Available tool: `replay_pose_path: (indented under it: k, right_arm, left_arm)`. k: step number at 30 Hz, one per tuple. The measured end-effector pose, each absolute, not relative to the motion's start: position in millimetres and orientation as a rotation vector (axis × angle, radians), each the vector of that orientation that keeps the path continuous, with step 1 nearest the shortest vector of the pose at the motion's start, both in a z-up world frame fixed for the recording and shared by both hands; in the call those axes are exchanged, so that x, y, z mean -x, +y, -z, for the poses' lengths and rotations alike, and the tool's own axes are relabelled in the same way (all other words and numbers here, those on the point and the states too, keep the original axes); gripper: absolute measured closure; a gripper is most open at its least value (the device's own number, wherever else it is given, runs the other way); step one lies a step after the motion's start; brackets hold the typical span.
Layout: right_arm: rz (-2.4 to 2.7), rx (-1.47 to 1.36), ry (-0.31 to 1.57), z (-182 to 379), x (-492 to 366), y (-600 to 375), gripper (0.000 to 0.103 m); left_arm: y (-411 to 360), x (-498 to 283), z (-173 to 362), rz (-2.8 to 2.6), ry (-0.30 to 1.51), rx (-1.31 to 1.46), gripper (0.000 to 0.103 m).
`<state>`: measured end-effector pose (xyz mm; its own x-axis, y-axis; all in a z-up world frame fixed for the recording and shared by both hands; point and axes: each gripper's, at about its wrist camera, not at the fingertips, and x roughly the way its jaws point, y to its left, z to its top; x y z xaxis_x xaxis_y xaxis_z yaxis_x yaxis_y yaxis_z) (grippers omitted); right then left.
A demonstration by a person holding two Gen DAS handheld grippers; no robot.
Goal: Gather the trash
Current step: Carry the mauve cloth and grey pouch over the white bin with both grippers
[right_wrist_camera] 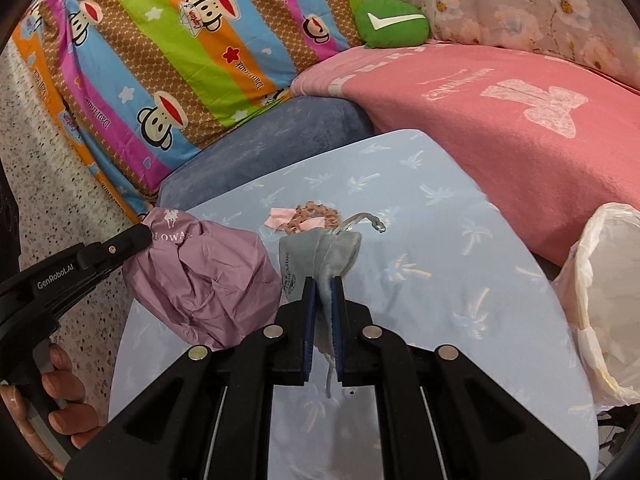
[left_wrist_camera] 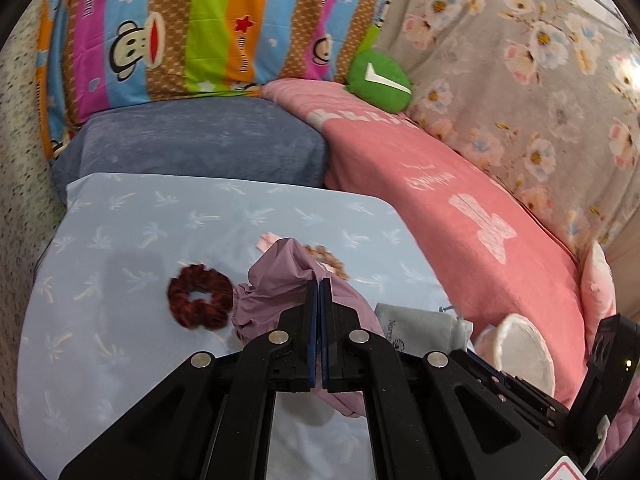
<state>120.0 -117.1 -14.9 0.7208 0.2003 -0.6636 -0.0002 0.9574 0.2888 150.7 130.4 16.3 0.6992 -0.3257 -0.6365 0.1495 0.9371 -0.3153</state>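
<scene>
Both hand-held grippers are pinching something soft. On the left, the hand-held gripper (left_wrist_camera: 319,280) has its jaws pressed tight on a crumpled purple bag (left_wrist_camera: 280,276), holding only a thin fold at the top. On the right, the hand-held gripper (right_wrist_camera: 322,280) is pinching a small grey pouch (right_wrist_camera: 320,252) with a string hanging down between the jaws.

Both things hang just above the light blue bench (right_wrist_camera: 440,280). The bin with the white liner (right_wrist_camera: 608,300) sits at the right edge, beside the pink blanket (right_wrist_camera: 520,132).

What could go wrong? The purple bag is slippery and big, so I think it could slide out of that small pinch on the way to the bin. The grey pouch could swing on the way and catch on the rim instead of dropping inside. The liner looks loose and floppy, so a bump from a gripper could fold it shut or tip the bin.

The two grippers are close together. If both go for the bin at once, they could knock into each other.

A dark red hair tie (left_wrist_camera: 200,296) and a brown hair tie with a pink scrap (right_wrist_camera: 308,216) lie on the bench. They may not be trash, and the dangling bag could drag them along.
</scene>
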Motion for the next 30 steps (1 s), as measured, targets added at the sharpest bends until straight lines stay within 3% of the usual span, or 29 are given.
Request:
replay_pose_path:
  k: [17, 30]
  right_arm:
    - [0.064, -0.374, 0.626, -18.7, -65.0, -210.8, 0.095]
    - [0.152, -0.389, 0.646, -3.9, -35.9, -264.4, 0.093]
  left_arm:
    - [21.1, -136.8, -31.4, 0.448, 0.81, 0.214, 0.103]
    - [-46.2, -114.0, -33.7, 0.529, 0.798, 0.101, 0.103]
